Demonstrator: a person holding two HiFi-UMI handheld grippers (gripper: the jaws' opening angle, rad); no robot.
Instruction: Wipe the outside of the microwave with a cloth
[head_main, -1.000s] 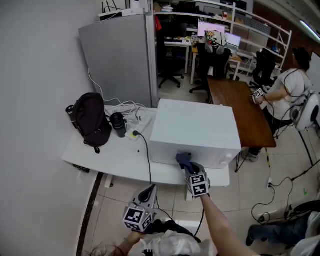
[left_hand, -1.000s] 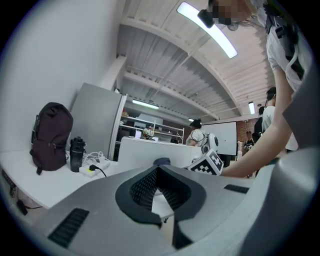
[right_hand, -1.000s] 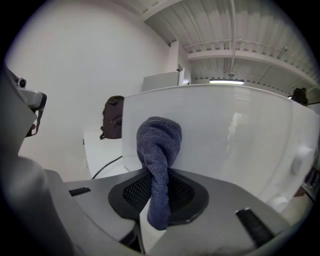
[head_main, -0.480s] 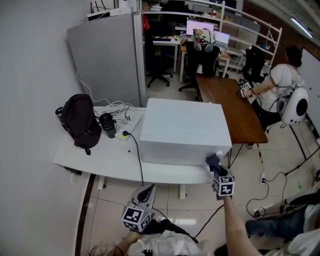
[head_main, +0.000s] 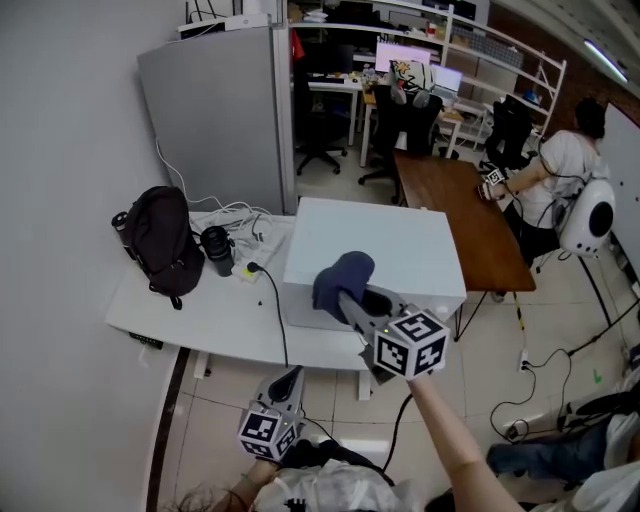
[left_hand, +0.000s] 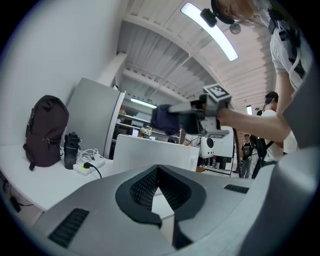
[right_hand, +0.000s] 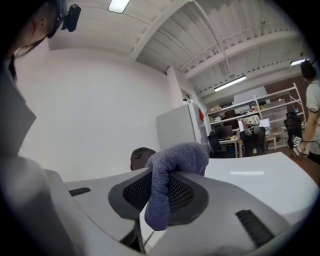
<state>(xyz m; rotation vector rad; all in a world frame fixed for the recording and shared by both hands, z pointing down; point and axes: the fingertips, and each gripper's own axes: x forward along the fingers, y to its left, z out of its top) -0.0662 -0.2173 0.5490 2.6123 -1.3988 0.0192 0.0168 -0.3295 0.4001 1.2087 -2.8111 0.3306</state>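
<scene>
Hanging over the microwave's (head_main: 410, 250) near top edge in the head view, the right gripper (head_main: 352, 298) holds the cloth (head_main: 342, 278) raised; bare table (head_main: 215, 320) lies leftward. Left gripper view: the left gripper (left_hand: 159, 172) has its jaws together, empty. Right gripper view: jaws clamp the cloth's fold.

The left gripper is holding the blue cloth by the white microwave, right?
Not quite. It is the right gripper that holds the blue cloth by the white microwave. The right gripper view shows its jaws shut on the cloth.
</scene>
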